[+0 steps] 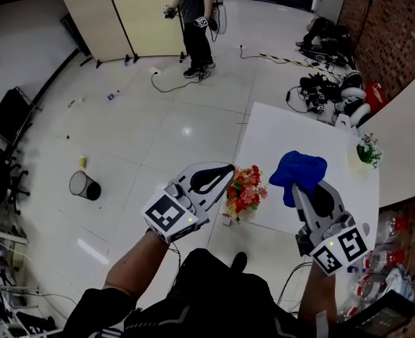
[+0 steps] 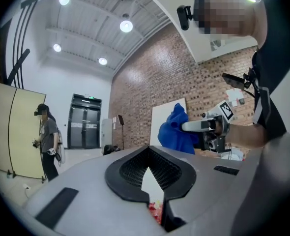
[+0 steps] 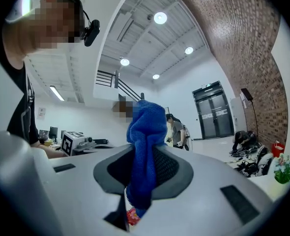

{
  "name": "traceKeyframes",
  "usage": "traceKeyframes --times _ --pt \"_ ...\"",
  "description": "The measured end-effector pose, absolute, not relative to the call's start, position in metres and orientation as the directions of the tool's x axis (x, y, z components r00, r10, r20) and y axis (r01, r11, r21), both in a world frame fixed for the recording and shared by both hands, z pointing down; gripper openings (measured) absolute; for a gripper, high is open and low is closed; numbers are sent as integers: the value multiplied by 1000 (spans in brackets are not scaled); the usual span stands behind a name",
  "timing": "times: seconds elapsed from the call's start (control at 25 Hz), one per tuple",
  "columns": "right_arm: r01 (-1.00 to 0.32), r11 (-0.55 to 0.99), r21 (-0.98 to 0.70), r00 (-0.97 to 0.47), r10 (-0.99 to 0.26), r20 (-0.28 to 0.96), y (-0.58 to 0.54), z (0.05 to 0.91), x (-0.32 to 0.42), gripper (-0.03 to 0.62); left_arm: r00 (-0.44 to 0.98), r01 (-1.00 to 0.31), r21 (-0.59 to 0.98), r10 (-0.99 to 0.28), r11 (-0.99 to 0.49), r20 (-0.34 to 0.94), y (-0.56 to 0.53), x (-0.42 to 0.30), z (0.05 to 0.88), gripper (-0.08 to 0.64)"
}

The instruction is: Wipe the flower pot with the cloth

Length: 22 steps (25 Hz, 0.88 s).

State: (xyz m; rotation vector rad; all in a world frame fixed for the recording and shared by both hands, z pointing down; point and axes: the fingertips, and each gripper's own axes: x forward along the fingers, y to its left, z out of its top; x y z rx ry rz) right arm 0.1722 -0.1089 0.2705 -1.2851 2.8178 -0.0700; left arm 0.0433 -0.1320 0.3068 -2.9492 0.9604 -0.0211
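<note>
1. The white worktop (image 1: pixel 313 129) carries the task's thing. The flower pot (image 1: pixel 243 192) stands close to its near left edge, between the two grippers in the head view. Red and orange flowers cover it from above, so the pot's wall cannot be seen.
2. The right gripper (image 1: pixel 298 189) is clamped on the blue cloth (image 1: pixel 299 169), which bunches out beyond the jaws. The cloth is near the flowers, on their right, but apart from them.
3. The left gripper (image 1: pixel 226 170) has its jaws together with nothing in them. Its tip is just beside the flowers on their left, and no contact can be made out.
4. As a judgement, the cloth is in hand and close to the pot, but nothing shows it touching. The whole wipe appears left to do.
5. Around the worktop there are:
   - a brick wall (image 1: pixel 390 34) on the right;
   - folding partition screens (image 1: pixel 123 13) at the far side;
   - a second person (image 1: pixel 195 16) standing well away on the floor;
   - a heap of gear (image 1: pixel 326 90) on the floor beyond the worktop;
   - a bin (image 1: pixel 85 186) on the floor to the left;
   - a small green plant (image 1: pixel 367 151) at the worktop's right edge, well apart from the pot.
6. Nothing on the worktop blocks the cloth. The overhanging flowers are the likely hindrance, so the cloth would probably have to come in from the side, under them. The pot is so near the edge that a hard push could tip it off, and the empty left gripper could steady it.
</note>
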Motion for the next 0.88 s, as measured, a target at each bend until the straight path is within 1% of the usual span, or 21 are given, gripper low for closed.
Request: traceKeyframes --times 0.12,0.16,0.2,0.28,0.36,0.4,0.44,0.52,0.6,0.72,0.84,0.88 --pt "-752 656 -61 -656 -754 -13 -119 274 165 64 830 -557 -49 -557 -829 -17 -141 36 307 5" --pt "-754 654 -59 -655 -756 -12 -123 274 162 64 843 -538 -54 -538 -841 -29 -144 34 308 18" --pt "-757 651 -61 -651 -759 -11 -126 276 160 64 854 -520 -57 -519 -852 -39 -147 31 309 63" --pt "-764 641 -74 -642 -766 -13 -132 280 155 64 877 -480 -57 -479 -875 -38 -154 24 316 98" --pt "-768 635 -79 -637 -771 -9 -138 285 151 64 902 -432 -65 -432 -900 -18 -161 17 327 186" --pt "-773 630 -80 -632 -775 -1 -141 289 149 64 913 -408 -71 -408 -910 -12 -164 15 333 246" --pt "-779 621 -84 -624 -781 8 -144 294 148 64 923 -385 -73 -386 -920 -9 -165 13 340 288" --pt "-794 600 -101 -605 -796 22 -148 304 146 64 937 -349 -59 -350 -935 3 -167 10 354 324" --pt "-807 581 -106 -587 -809 36 -153 312 142 64 946 -323 -44 -324 -945 17 -171 10 367 409" --pt "-810 578 -102 -584 -810 47 -155 316 133 64 956 -291 -48 -292 -956 23 -171 13 378 502" --pt "-805 581 -118 -588 -808 31 -157 312 127 64 972 -229 -26 -230 -973 48 -165 15 396 539" --pt "-803 582 -130 -589 -807 23 -158 311 125 64 976 -208 -7 -208 -978 62 -164 14 408 566"
